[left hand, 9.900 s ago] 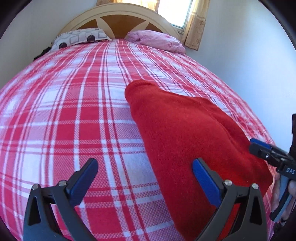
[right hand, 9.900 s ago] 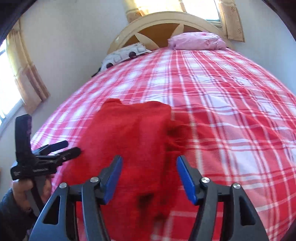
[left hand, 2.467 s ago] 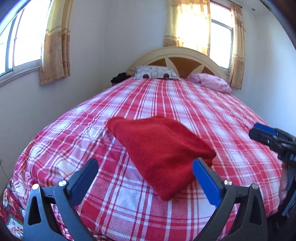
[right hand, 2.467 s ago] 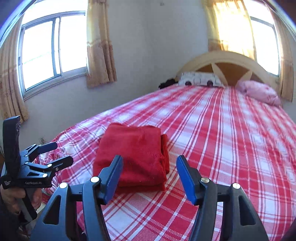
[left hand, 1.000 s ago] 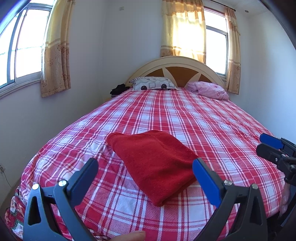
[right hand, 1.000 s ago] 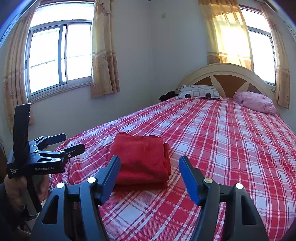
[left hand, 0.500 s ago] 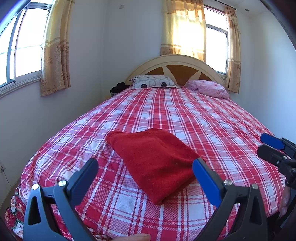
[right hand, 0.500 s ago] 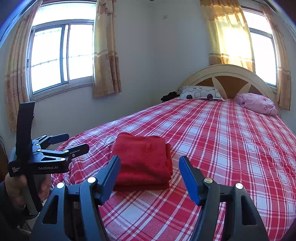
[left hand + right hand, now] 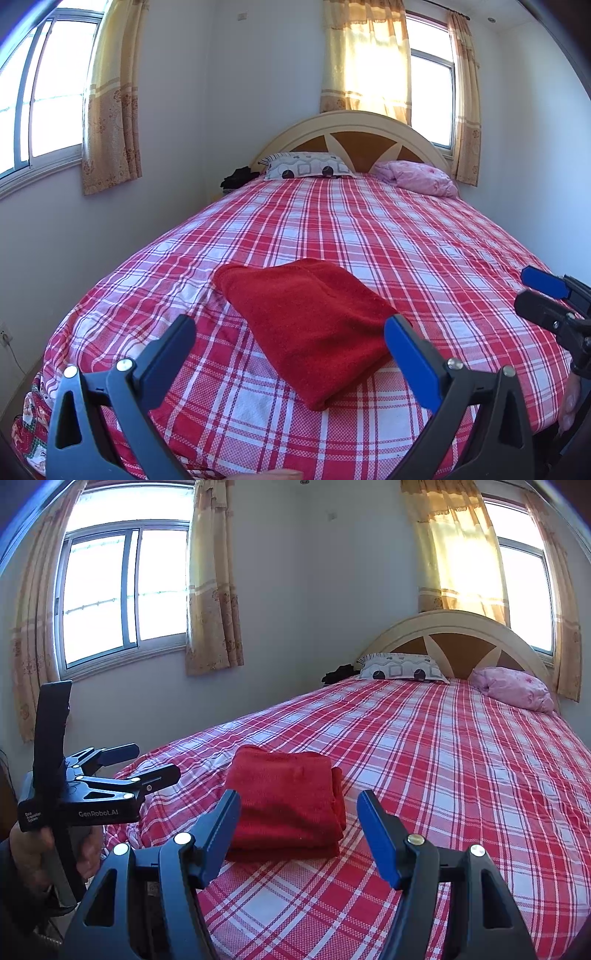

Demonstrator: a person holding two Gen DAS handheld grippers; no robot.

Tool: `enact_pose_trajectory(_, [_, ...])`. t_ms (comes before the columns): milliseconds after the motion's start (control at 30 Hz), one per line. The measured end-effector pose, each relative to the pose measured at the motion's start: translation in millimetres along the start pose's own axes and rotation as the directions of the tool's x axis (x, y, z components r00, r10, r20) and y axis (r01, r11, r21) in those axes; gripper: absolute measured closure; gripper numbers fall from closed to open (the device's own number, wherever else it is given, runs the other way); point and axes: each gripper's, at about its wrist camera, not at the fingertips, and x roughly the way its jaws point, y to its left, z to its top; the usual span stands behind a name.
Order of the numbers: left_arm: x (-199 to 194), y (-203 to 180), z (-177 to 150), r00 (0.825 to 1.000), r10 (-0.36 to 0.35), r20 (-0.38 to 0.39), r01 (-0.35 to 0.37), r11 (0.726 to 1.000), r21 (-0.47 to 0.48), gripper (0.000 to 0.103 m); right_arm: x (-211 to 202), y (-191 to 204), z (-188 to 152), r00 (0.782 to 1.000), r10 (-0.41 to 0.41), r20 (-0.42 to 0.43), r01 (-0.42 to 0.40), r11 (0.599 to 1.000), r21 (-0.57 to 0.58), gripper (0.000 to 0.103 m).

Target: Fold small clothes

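Plaid bed [image 9: 424, 236], folded red cloth [image 9: 314, 317]

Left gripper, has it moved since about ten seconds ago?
Yes. The left gripper has pulled back from the red garment; the headboard now sits lower in its view.

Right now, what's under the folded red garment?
The folded red garment lies directly on the red plaid bedspread. Plaid shows all around it; whatever sits beneath its layers is covered.
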Motion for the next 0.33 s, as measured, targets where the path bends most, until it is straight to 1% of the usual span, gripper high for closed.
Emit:
enact_pose_trajectory(100, [-1.3,0.1,-1.2,1.000,0.003,0.014,-0.003,1.000,-0.013,0.000,-0.2,-0.1,-0.9,1.000,0.002,-0.005,-0.002,1.000,0.000,0.037])
enact_pose_trajectory(200, [0.0,0.9,-2.7,1.000,-0.020,0.008,0.020,1.000,-0.014,0.000,0.7,1.9,-1.5,1.000,0.005,-0.010,-0.005,1.000,-0.003,0.037])
enact_pose_trajectory(333, [1.7,-0.3,-4.4,1.000,-0.021,0.007,0.021,1.000,-0.008,0.000,1.1,3.6,-2.7,1.000,0.008,-0.018,-0.008,1.000,-0.011,0.037])
